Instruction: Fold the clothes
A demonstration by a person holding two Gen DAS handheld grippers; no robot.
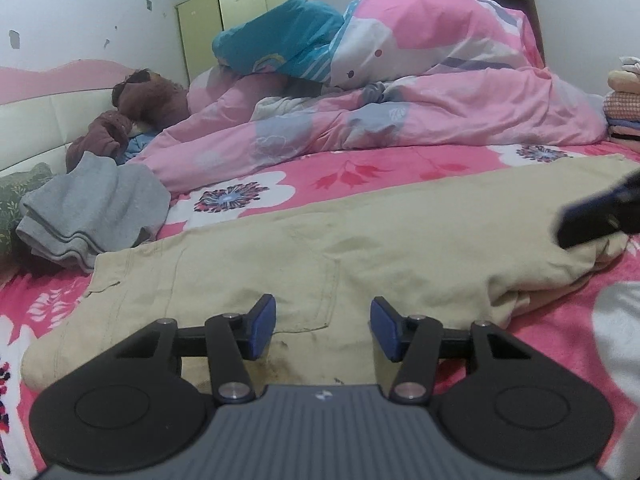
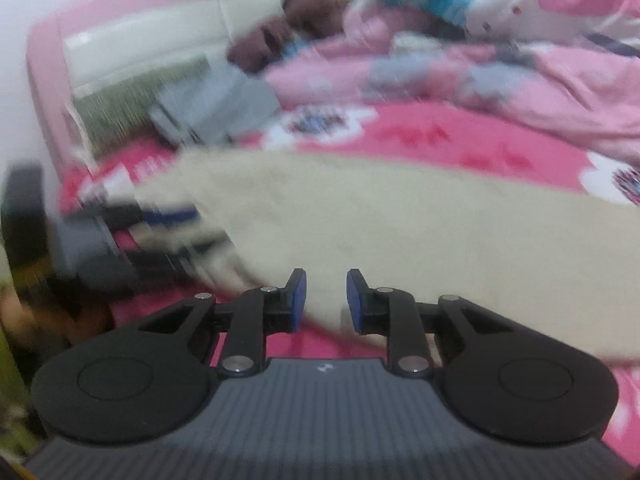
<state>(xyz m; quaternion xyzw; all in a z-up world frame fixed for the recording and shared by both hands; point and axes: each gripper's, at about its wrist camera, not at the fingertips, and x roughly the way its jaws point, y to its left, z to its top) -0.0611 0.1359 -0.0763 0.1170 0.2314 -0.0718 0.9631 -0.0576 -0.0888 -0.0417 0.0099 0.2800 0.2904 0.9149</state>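
Observation:
Beige trousers point(image 1: 340, 248) lie spread across the pink flowered bedsheet point(image 1: 360, 172), folded lengthwise, back pocket up. My left gripper point(image 1: 323, 330) is open and empty, just above the trousers near the waist and pocket. My right gripper point(image 2: 326, 300) is open and empty over the near edge of the trousers point(image 2: 380, 216); that view is blurred by motion. The right gripper also shows at the right edge of the left wrist view point(image 1: 600, 216), over the trouser legs. The left gripper shows blurred at the left of the right wrist view point(image 2: 120, 236).
A crumpled grey garment point(image 1: 92, 216) lies left of the trousers. A pink quilt point(image 1: 400, 112) and blue pillow point(image 1: 280, 44) are heaped behind. A brown plush toy point(image 1: 136, 108) leans on the white headboard point(image 1: 40, 128). Folded clothes point(image 1: 624, 108) are stacked at the far right.

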